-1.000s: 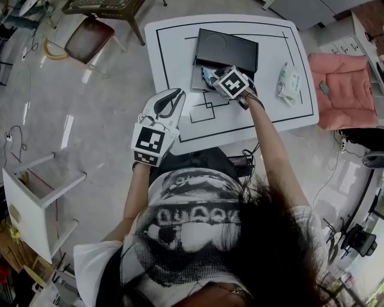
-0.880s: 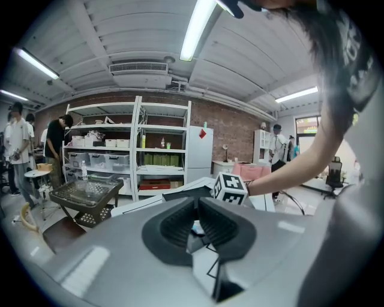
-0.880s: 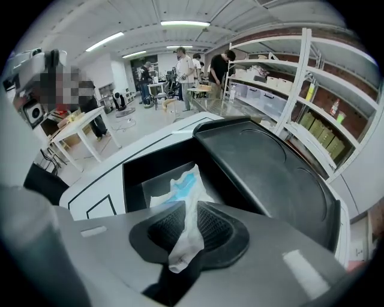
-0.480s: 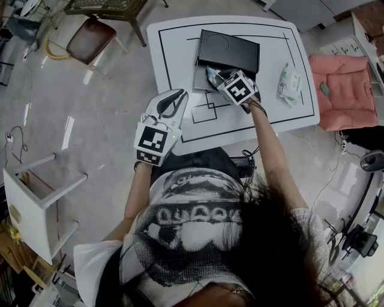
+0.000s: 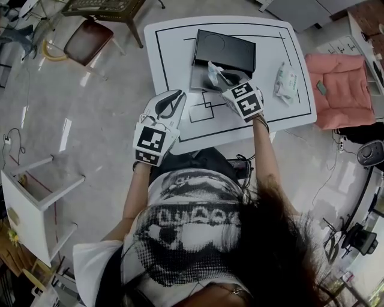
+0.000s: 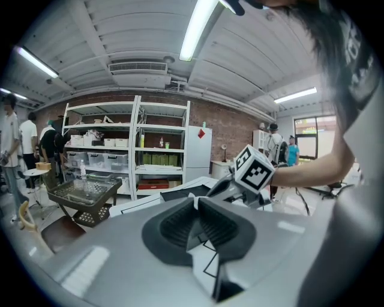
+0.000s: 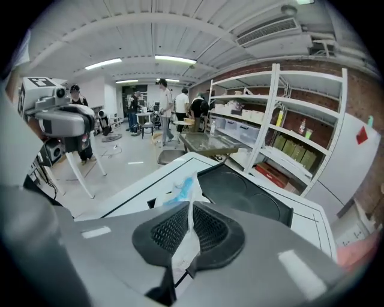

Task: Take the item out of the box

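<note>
A black box (image 5: 225, 51) lies open at the far middle of the white table (image 5: 288, 120). My right gripper (image 5: 221, 77) hovers at the box's near edge, shut on a thin clear plastic packet (image 5: 213, 72) with something blue inside. In the right gripper view the packet (image 7: 183, 190) stands up between the pads of the right gripper (image 7: 191, 211), with the box (image 7: 246, 192) beyond it. My left gripper (image 5: 173, 99) hangs over the table's near left edge. Seen in the left gripper view, the left gripper (image 6: 196, 207) is shut with nothing in it.
A white pack of wipes (image 5: 288, 81) lies on the table's right side. Off to the right is a pink cushion (image 5: 339, 90). A brown stool (image 5: 90, 39) and a metal cart (image 5: 102, 7) stand at the far left, and a white stool (image 5: 30, 204) at the near left.
My right gripper has drawn back from over the box toward the table's front, with the packet coming along in its jaws. The left gripper has hardly moved.
</note>
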`<state>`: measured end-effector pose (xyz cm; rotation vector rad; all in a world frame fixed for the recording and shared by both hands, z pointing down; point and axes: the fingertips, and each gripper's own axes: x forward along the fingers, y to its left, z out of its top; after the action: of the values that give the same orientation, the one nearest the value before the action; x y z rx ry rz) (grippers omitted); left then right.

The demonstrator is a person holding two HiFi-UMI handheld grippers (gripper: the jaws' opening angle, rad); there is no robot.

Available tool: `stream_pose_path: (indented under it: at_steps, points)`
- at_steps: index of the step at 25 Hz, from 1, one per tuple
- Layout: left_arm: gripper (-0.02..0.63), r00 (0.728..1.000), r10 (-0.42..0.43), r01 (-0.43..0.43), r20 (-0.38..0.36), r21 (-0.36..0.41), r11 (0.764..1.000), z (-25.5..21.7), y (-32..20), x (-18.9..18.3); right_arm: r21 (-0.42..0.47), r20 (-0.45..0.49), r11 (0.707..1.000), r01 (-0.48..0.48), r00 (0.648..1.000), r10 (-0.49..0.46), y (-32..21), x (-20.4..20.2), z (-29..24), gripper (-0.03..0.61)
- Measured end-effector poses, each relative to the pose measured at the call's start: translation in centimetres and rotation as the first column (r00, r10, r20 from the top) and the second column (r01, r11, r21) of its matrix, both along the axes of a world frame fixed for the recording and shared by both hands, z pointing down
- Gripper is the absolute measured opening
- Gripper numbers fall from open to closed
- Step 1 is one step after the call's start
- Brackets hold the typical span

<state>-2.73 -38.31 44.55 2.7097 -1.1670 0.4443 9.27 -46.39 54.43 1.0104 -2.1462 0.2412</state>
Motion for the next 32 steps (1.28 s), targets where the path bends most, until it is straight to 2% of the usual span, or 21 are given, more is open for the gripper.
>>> stream_pose_path:
  at_steps: [5, 11, 16, 21, 32]
  points:
    - [0.0, 1.0, 0.004, -0.004, -0.001, 0.002, 1.0, -0.1, 0.6, 0.7, 0.031, 0.091, 0.998, -0.053, 0.995, 0.05, 2.3, 0.3, -2.5, 0.026]
    - [0.0, 1.0, -0.002, 0.002, 0.003, 0.009, 1.0, -0.5, 2.0, 2.2, 0.044, 0.129, 0.996, -0.076, 0.989, 0.069, 5.7, 1.6, -3.8, 0.026]
    - [0.0, 1.0, -0.014, 0.014, 0.003, 0.01, 1.0, -1.0, 4.4, 3.9, 0.06, 0.154, 0.996, -0.071, 0.986, 0.061, 9.0, 2.7, -4.6, 0.026]
    - [0.0, 0.999, -0.032, 0.032, -0.028, 0.017, 0.999, -2.3, 6.9, 6.2, 0.083, 0.182, 0.995, -0.059, 0.982, 0.043, 12.1, 4.2, -5.7, 0.026]
    - [0.0, 0.995, -0.102, 0.103, -0.021, 0.048, 0.994, -3.7, 15.2, 10.4, 0.134, 0.241, 0.991, -0.026, 0.971, -0.006, 21.4, 8.1, -8.0, 0.025]
